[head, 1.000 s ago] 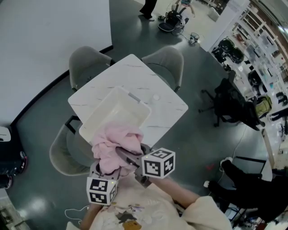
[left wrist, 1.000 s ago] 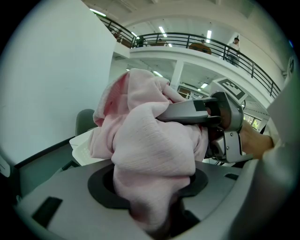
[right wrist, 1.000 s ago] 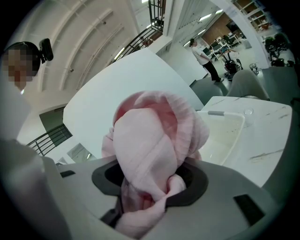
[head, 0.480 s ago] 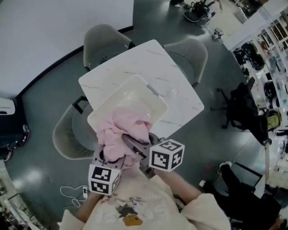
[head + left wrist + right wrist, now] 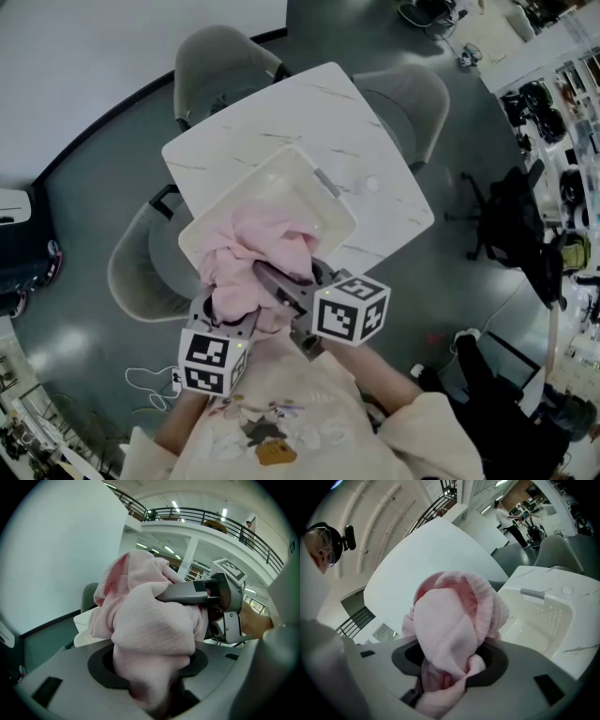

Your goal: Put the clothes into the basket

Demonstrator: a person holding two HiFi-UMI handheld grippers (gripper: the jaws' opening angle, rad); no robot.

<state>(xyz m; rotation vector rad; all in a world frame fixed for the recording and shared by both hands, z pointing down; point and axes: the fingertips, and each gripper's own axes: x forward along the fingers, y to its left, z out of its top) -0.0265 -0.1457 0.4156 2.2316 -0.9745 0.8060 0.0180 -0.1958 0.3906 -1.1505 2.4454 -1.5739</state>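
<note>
A bunched pink garment (image 5: 251, 267) hangs over the near rim of the white basket (image 5: 323, 183), which stands on the white marble table (image 5: 272, 112). Both grippers hold it from the near side. My left gripper (image 5: 228, 309) is shut on the cloth's lower left part, and the pink fabric (image 5: 150, 630) fills its jaws. My right gripper (image 5: 274, 284) is shut on the same garment (image 5: 452, 620) from the right; its dark fingers (image 5: 187, 592) lie across the bundle. The right gripper view shows the basket (image 5: 543, 616) just beyond the cloth, with nothing seen in it.
Three grey chairs (image 5: 220, 61) (image 5: 412, 94) (image 5: 141, 272) ring the table. A small round object (image 5: 372, 185) lies on the table right of the basket. A black office chair (image 5: 516, 216) stands at the right, and a white cable (image 5: 150, 384) lies on the floor.
Both grippers have carried the pink garment forward, from the basket's near edge to further over its rim. Neither grip has changed.
</note>
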